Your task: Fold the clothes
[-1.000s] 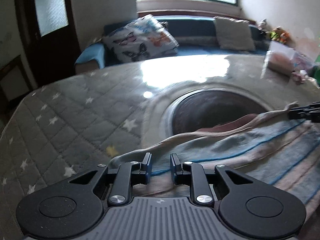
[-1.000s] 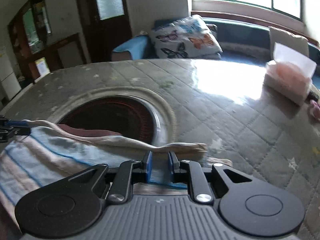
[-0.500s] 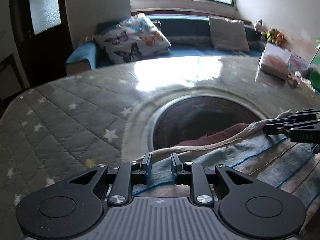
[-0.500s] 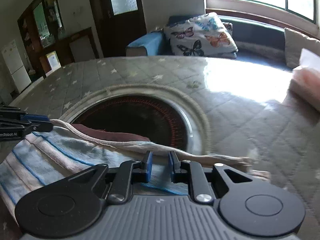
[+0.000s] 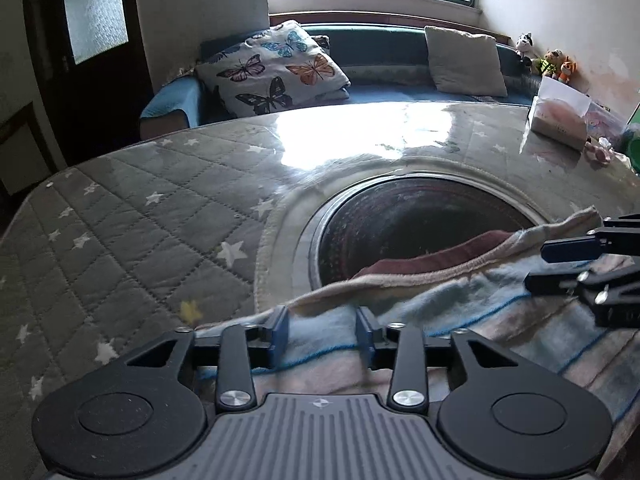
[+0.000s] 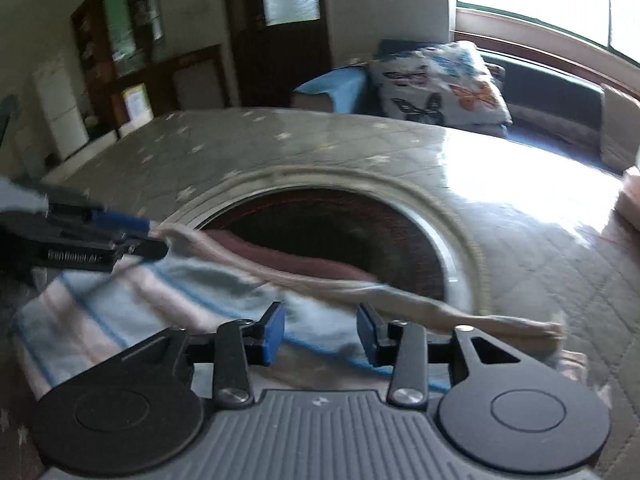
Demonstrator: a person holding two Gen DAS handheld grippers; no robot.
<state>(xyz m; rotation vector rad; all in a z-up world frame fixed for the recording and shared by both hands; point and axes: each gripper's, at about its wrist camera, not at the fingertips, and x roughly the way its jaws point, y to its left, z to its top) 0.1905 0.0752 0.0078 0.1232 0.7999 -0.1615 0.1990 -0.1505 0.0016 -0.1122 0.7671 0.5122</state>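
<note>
Your left tongs stand with jaws apart, and so do your right tongs; neither pair clamps anything. The fuzzy striped garment in pale blue, pink and cream lies on the desk with the grey quilted star-print cover, directly beneath and ahead of both pairs, its far hem draped over the rim of the dark round recess set into the desk. Its long axis runs crosswise, from your left tongs to your right, so each pair sits over its own end and neither is clearly nearer. Its near edge is hidden under the tong bodies, the right wrist view is blurred, and how many layers already lie doubled cannot be made out.
</note>
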